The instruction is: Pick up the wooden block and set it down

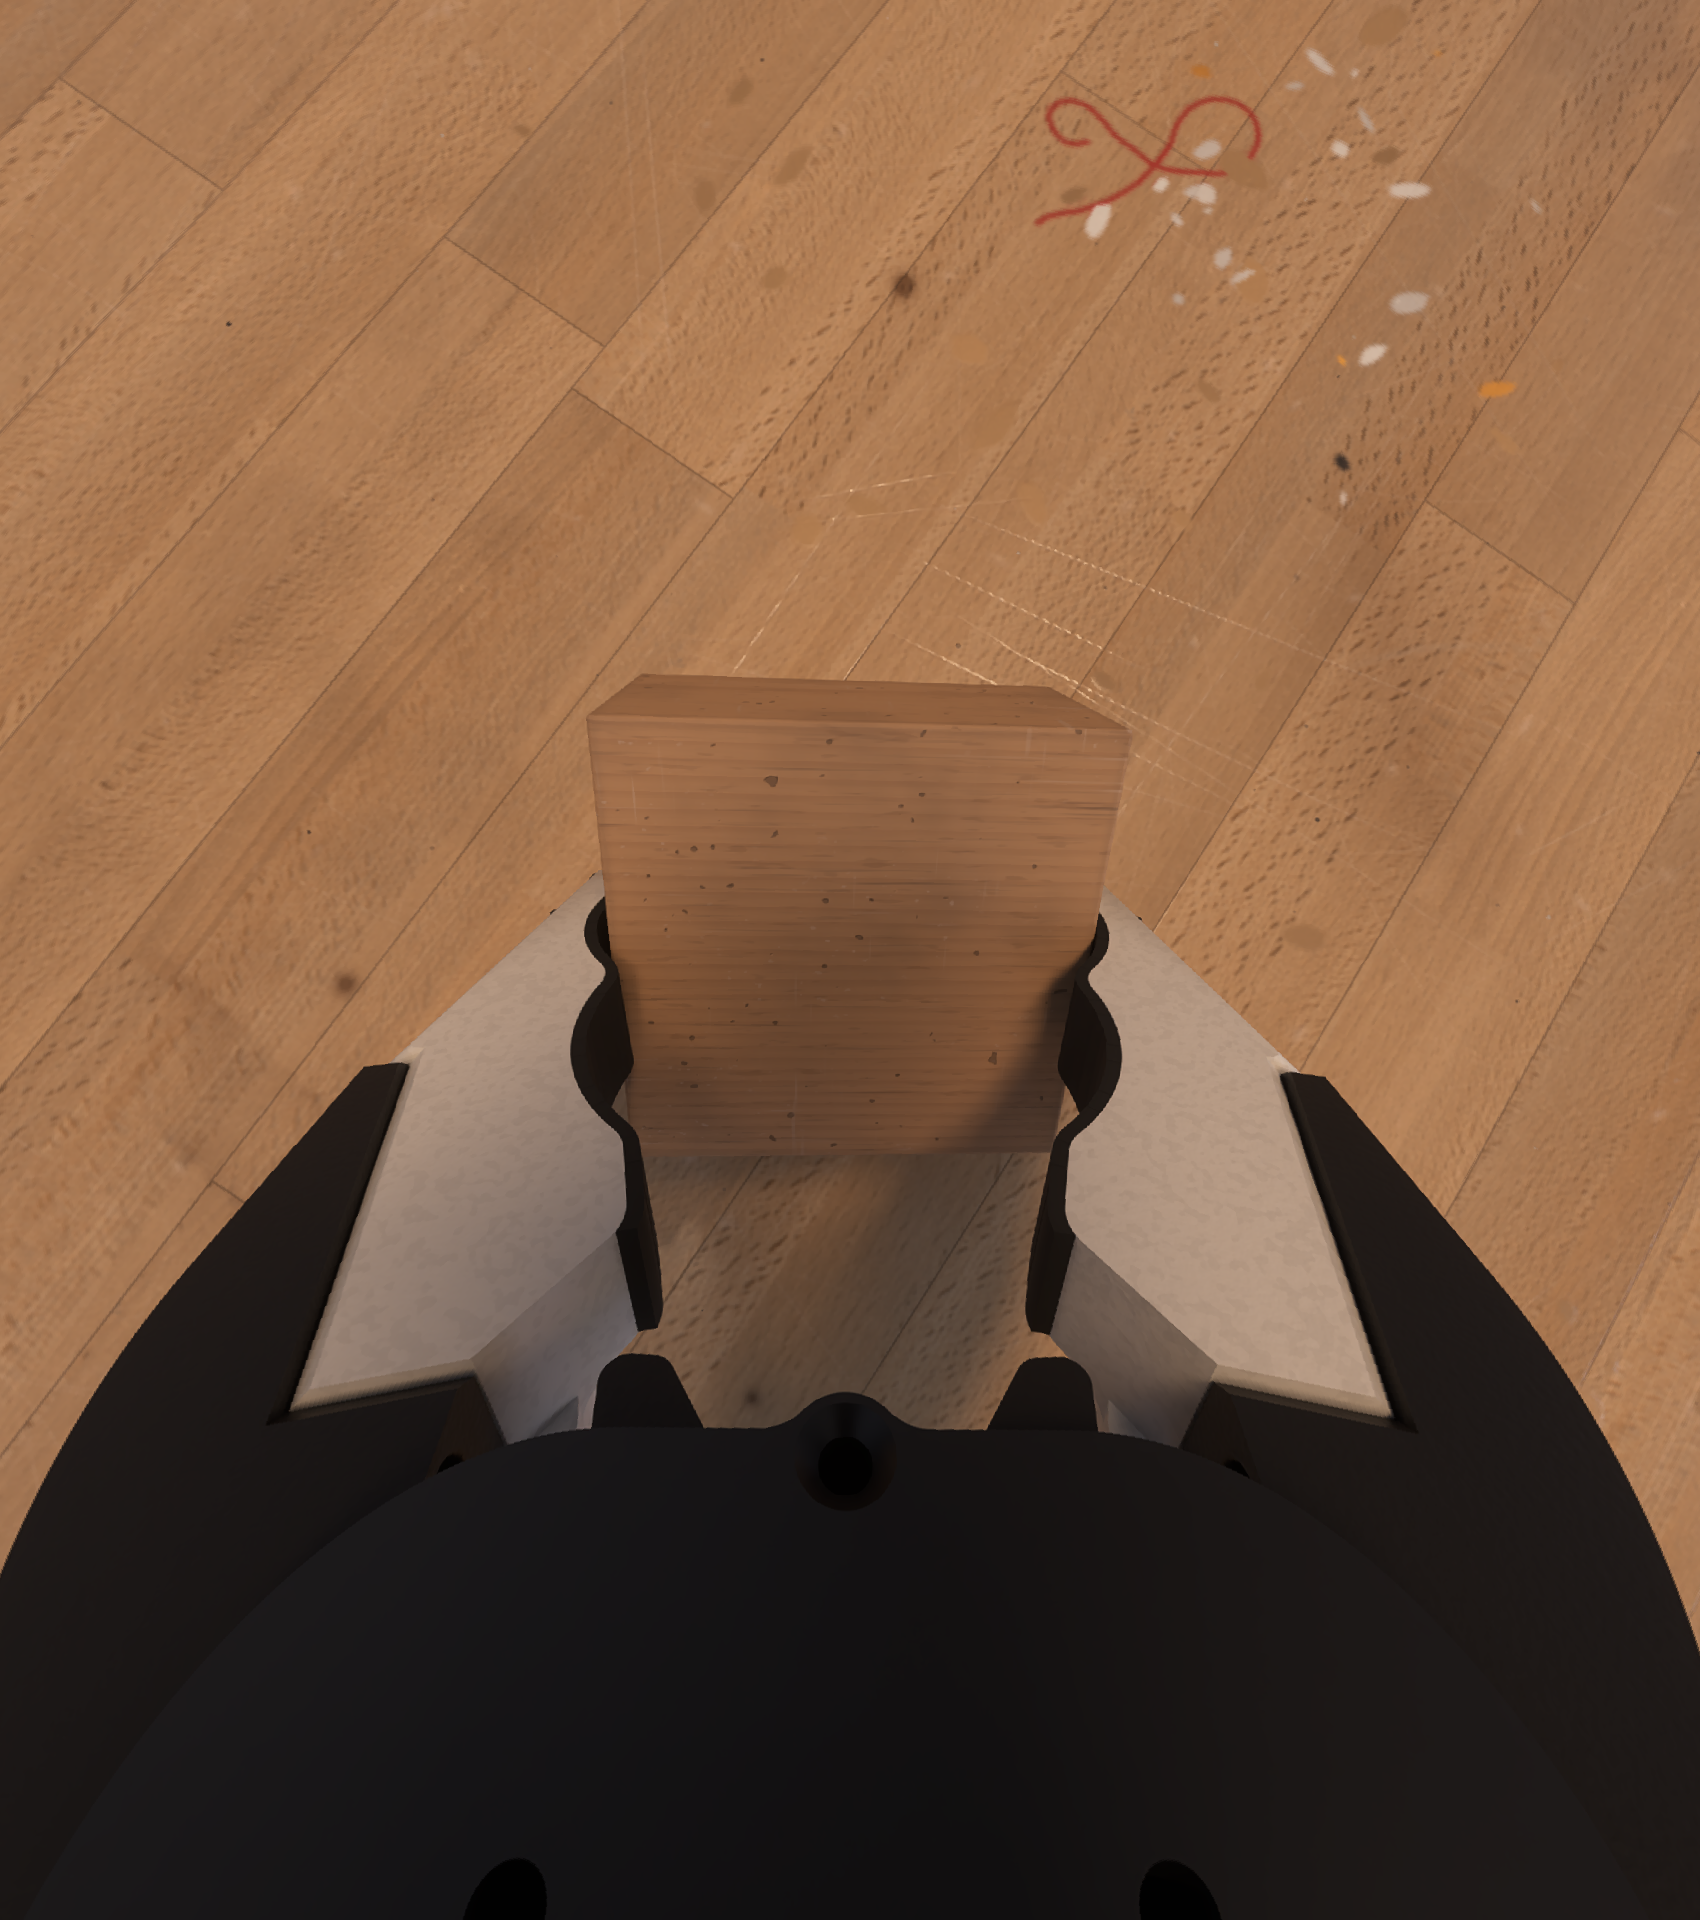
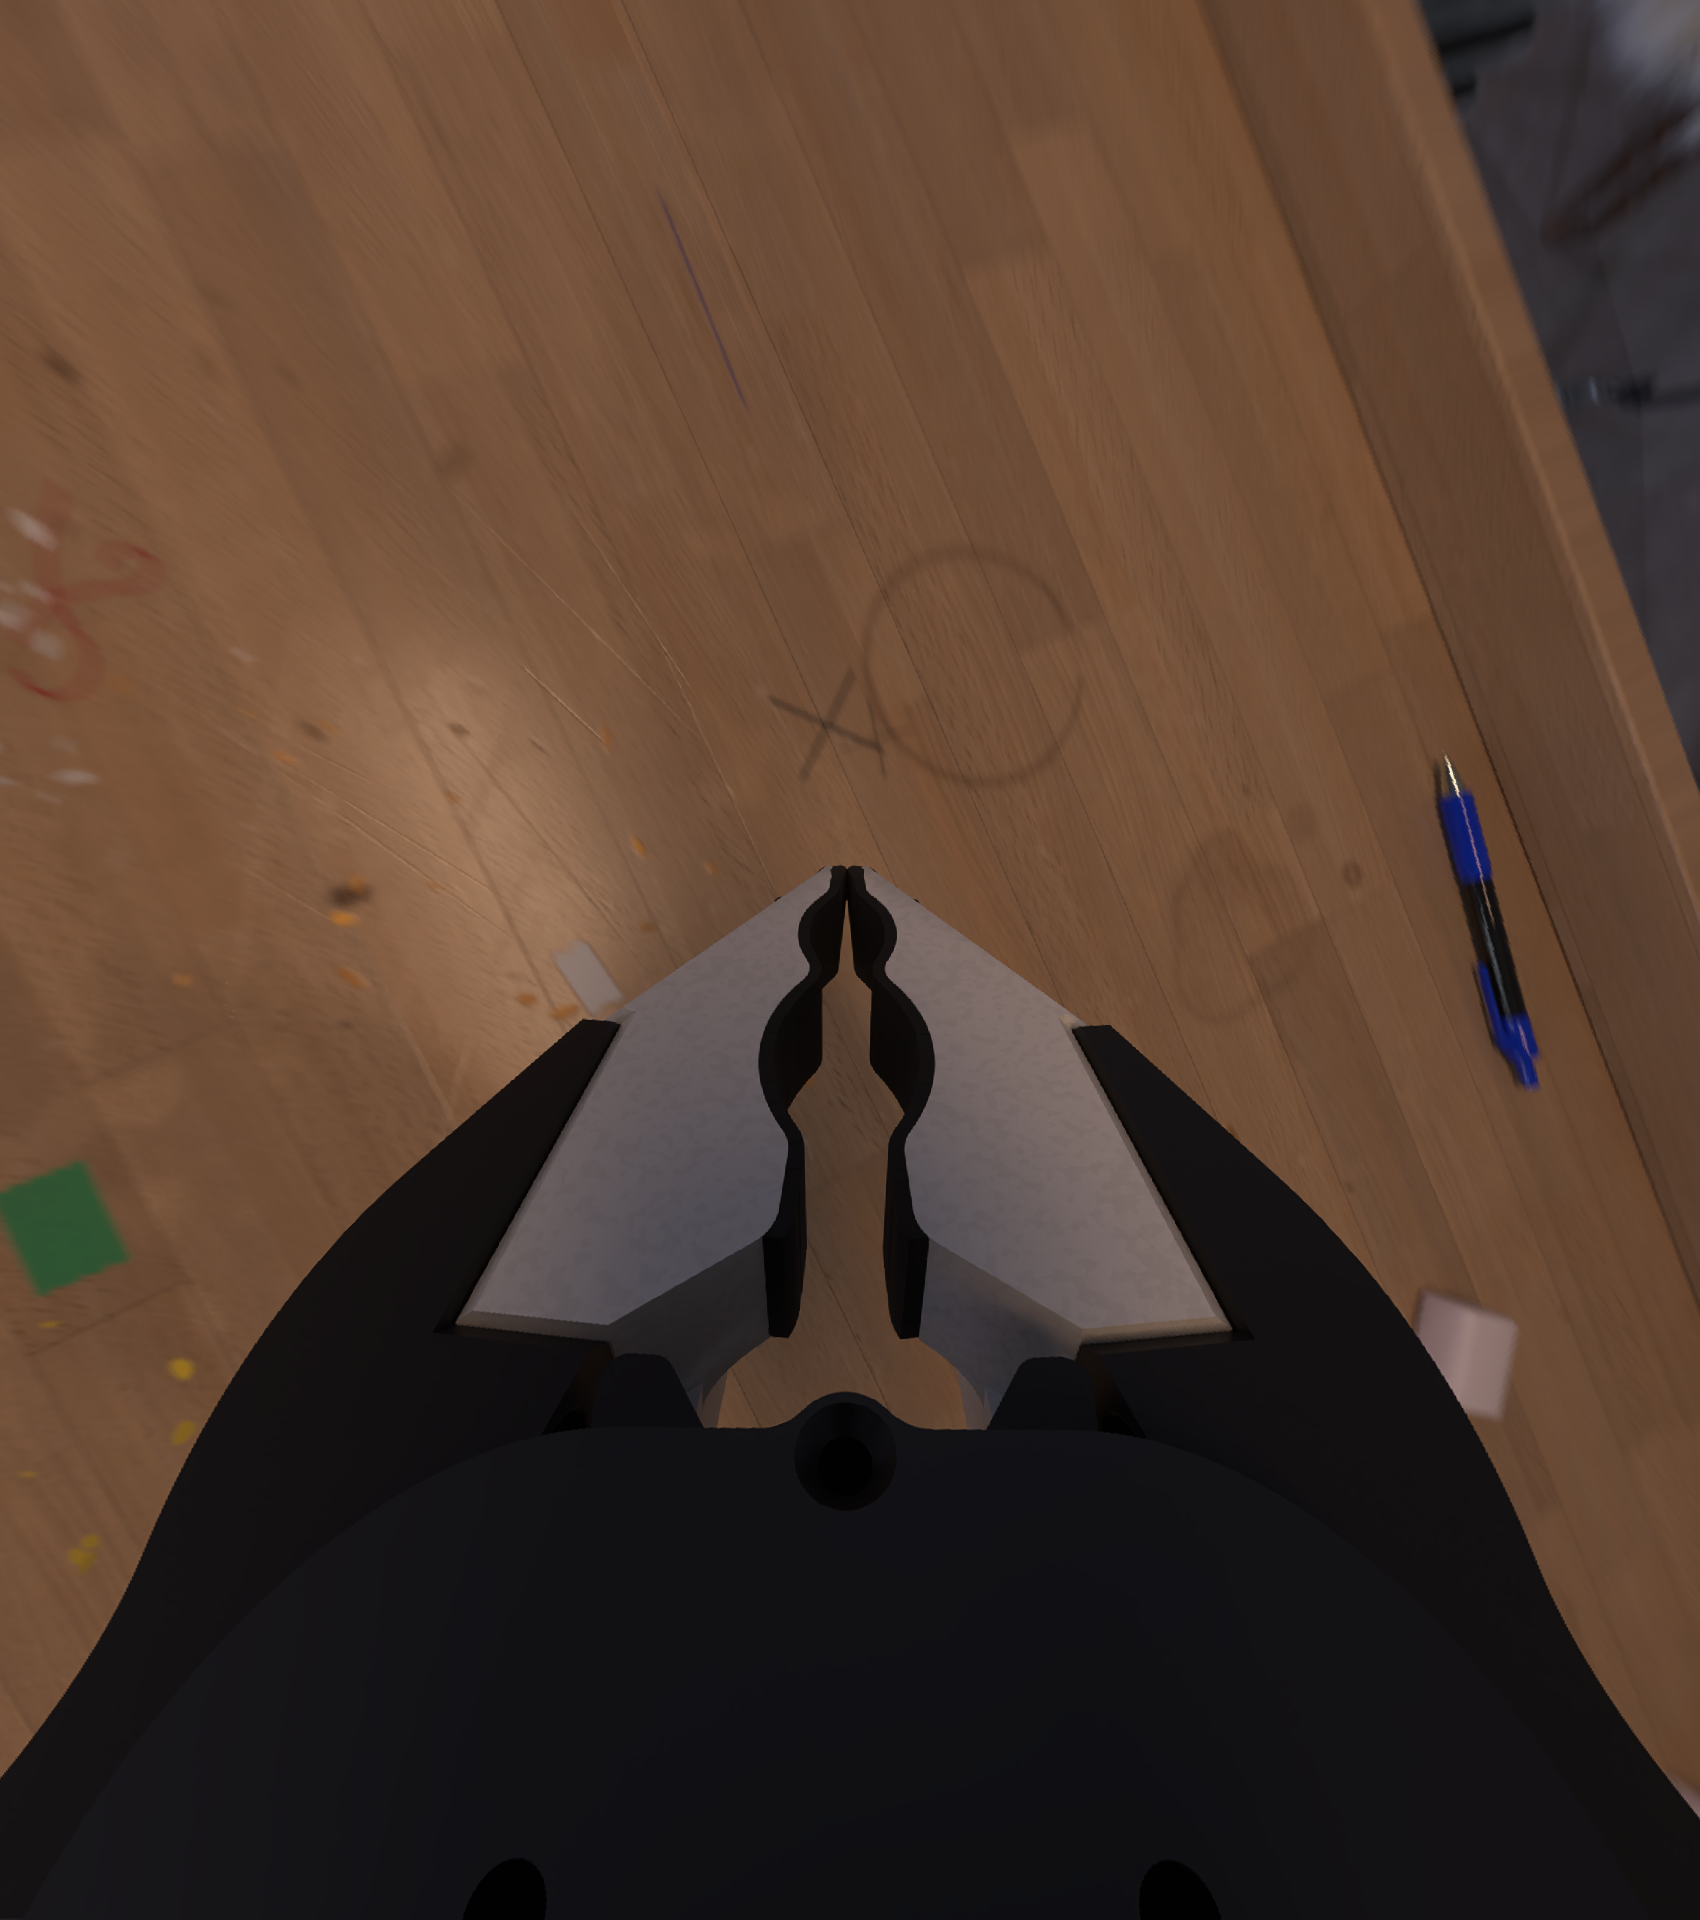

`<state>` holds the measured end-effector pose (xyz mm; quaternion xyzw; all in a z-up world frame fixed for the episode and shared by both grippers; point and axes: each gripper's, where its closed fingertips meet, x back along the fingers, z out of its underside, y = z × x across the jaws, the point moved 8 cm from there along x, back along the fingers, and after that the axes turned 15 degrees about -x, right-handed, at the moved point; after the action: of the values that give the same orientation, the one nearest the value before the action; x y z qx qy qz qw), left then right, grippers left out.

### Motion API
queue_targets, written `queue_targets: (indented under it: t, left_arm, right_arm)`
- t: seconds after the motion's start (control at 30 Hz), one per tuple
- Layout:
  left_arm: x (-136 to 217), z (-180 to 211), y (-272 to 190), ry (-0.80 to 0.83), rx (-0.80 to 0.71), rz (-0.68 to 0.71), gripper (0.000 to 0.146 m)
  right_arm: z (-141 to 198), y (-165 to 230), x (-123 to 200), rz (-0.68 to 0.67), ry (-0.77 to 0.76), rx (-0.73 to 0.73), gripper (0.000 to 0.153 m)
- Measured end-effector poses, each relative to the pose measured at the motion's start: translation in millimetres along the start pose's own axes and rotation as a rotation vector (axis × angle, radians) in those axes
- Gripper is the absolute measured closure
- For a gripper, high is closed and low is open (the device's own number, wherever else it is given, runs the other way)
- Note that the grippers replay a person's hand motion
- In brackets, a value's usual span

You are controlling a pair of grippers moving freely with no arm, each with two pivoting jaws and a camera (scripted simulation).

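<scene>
The wooden block (image 1: pixel 851 914), a light brown cube with small dark specks, sits between the two fingers of my left gripper (image 1: pixel 848 916). The black pads (image 1: pixel 607 997) press on its left and right sides, so the gripper is shut on it. A shadow lies on the table just under the block's near edge. I cannot tell whether the block touches the table. My right gripper (image 2: pixel 846 875) is shut and empty, its tips together above the wooden table (image 2: pixel 513 364). The block does not show in the right wrist view.
The tabletop (image 1: pixel 306 520) carries red scribbles (image 1: pixel 1147 156) and white paint flecks. In the right wrist view a blue pen (image 2: pixel 1485 925) lies near the table's right edge (image 2: pixel 1594 644). A green square (image 2: pixel 59 1226) and a small white block (image 2: pixel 1464 1351) lie on the table.
</scene>
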<state>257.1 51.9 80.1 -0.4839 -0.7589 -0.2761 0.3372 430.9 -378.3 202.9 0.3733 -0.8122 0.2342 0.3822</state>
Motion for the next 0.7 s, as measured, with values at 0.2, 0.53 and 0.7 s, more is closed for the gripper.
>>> queue_targets:
  t: [0.2, 0.53, 0.7]
  left_arm:
    - [0, 1, 1, -0.017, 0.006, 0.007, 0.061]
    - [-1, 0, 2, -0.006, 0.003, 0.006, 0.061]
    - [-2, -1, 2, -0.011, 0.004, 0.008, 0.061]
  right_arm:
    - [4, 3, 33, -0.196, -0.095, 0.025, 0.153]
    - [33, 4, 0, -0.373, 0.271, -0.039, 0.153]
    - [33, 6, -18, -0.271, 0.417, 0.051, 0.153]
